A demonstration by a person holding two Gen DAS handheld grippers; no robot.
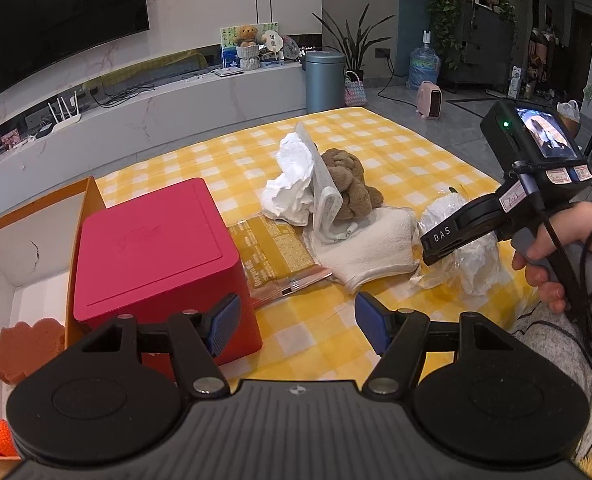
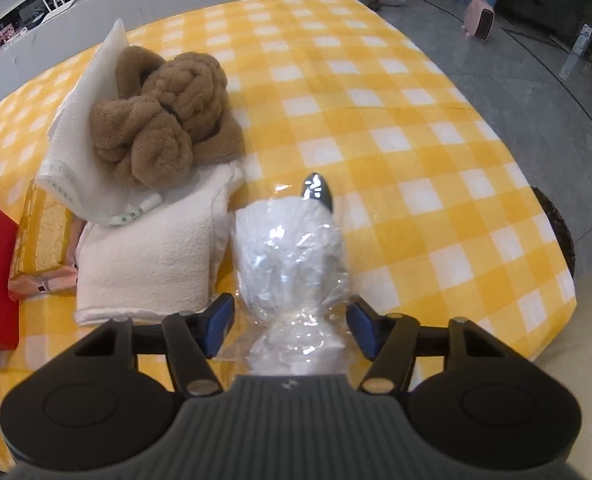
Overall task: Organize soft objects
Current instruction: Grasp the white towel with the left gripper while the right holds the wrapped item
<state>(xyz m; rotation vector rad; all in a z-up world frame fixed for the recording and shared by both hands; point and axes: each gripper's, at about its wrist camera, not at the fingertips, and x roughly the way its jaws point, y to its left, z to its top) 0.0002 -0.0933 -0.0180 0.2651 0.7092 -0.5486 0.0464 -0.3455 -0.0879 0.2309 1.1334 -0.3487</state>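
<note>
Right wrist view: the right gripper [image 2: 290, 326] is spread wide, its blue pads either side of a plastic-wrapped bundle [image 2: 292, 248] lying just ahead on the yellow checked worktop [image 2: 415, 140], not yet pinched. The step in hand looks like the pick-up of this bundle; the next move calls for easing forward a little and clenching on the narrow crinkled neck nearest the gripper, gently, since the film is slick and will likely slip or rustle. The bundle is glossy, wrinkled and rounded, with a dark shiny tip at its far end. Left of the gripper lies a folded white towel [image 2: 148, 264], nubbly and thick, and beyond it a brown fleecy cloth [image 2: 164, 116], knotted into lumps, against a white mesh sheet [image 2: 84, 128]. The left gripper [image 1: 297, 322] hangs released and empty, a red box [image 1: 156, 252] just ahead-left and an orange carton [image 1: 36, 240] farther left, probably the destination.
</note>
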